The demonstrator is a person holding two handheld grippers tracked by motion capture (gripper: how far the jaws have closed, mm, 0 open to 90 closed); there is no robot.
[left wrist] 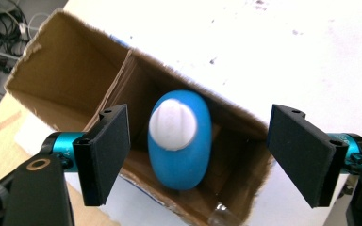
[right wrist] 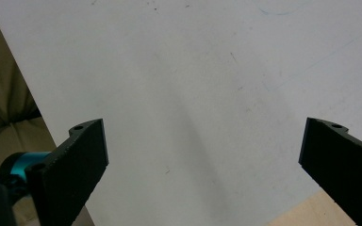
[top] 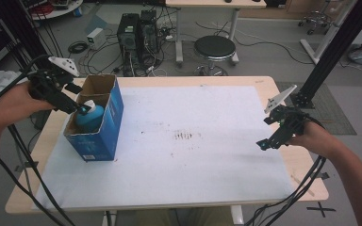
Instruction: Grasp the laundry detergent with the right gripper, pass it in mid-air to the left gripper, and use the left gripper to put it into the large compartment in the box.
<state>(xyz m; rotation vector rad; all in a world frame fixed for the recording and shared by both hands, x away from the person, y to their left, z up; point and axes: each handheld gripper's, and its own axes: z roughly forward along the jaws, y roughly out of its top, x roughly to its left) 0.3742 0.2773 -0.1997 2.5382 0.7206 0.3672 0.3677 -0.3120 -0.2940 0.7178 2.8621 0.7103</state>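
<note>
A blue bottle with a white cap (top: 88, 117) (left wrist: 179, 136) stands inside the near compartment of a blue cardboard box (top: 104, 126) (left wrist: 61, 61) at the table's left. My left gripper (top: 78, 109) (left wrist: 202, 155) hovers just above the bottle, its jaws apart on either side of the cap without touching it. The left pad (left wrist: 106, 150) and right pad (left wrist: 301, 155) are clear of the bottle. My right gripper (top: 268, 141) (right wrist: 202, 169) is open over the white mat (right wrist: 193, 94) near the table's right edge, with nothing between its jaws.
The box's far compartment (top: 96, 84) looks empty. A white mat (top: 193, 141) covers most of the wooden table (top: 268, 84). Cables trail off the front edge from both grippers. A stool (top: 214, 49) and computer towers (top: 134, 35) stand beyond the table.
</note>
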